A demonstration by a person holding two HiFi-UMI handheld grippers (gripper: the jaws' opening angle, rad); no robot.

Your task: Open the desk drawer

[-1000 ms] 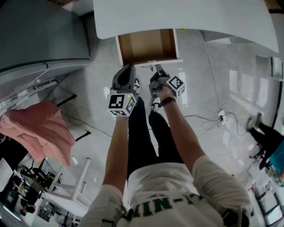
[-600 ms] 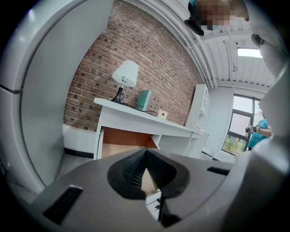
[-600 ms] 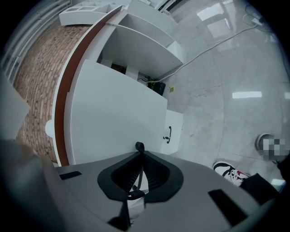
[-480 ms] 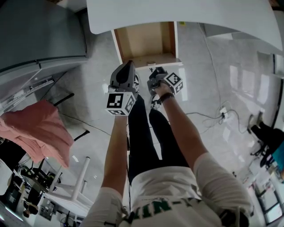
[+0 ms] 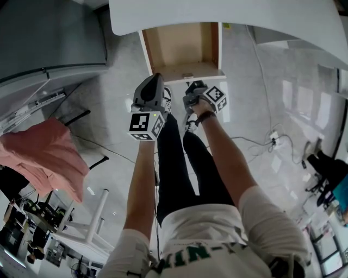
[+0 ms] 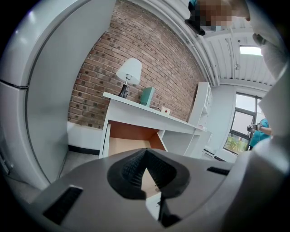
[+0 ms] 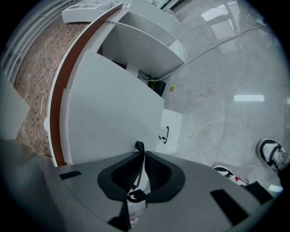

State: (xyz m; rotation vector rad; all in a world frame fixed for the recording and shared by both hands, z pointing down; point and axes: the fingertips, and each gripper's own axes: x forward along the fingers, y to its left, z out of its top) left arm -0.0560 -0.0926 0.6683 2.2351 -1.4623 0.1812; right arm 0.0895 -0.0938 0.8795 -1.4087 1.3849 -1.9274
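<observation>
The right gripper (image 7: 140, 156) has its jaws drawn to a narrow slit on the thin black handle (image 7: 139, 146) of the drawer (image 5: 182, 49). The handle runs along the slit, with 1 curved end poking out past the fingertips. In the head view this gripper sits right at the drawer's white front.

The left gripper (image 6: 144, 153) hangs just beside it, on its left, a little short of the drawer front and touching nothing. Its 2 fingertips meet with nothing between them, and it points toward the drawer.

The drawer stands well out from under the white desk (image 5: 228, 13), its brown inside open to view. On the desk top a white-shaded lamp (image 6: 128, 72) and a teal box (image 6: 147, 96) stand before a brick wall (image 6: 136, 50). In the right gripper view, a small white panel (image 7: 172, 129) with its own black handle shows low beside the desk. A cable (image 5: 255, 145) trails over the glossy floor (image 5: 255, 92). A pink cloth (image 5: 43, 155) lies well apart, at the left.
</observation>
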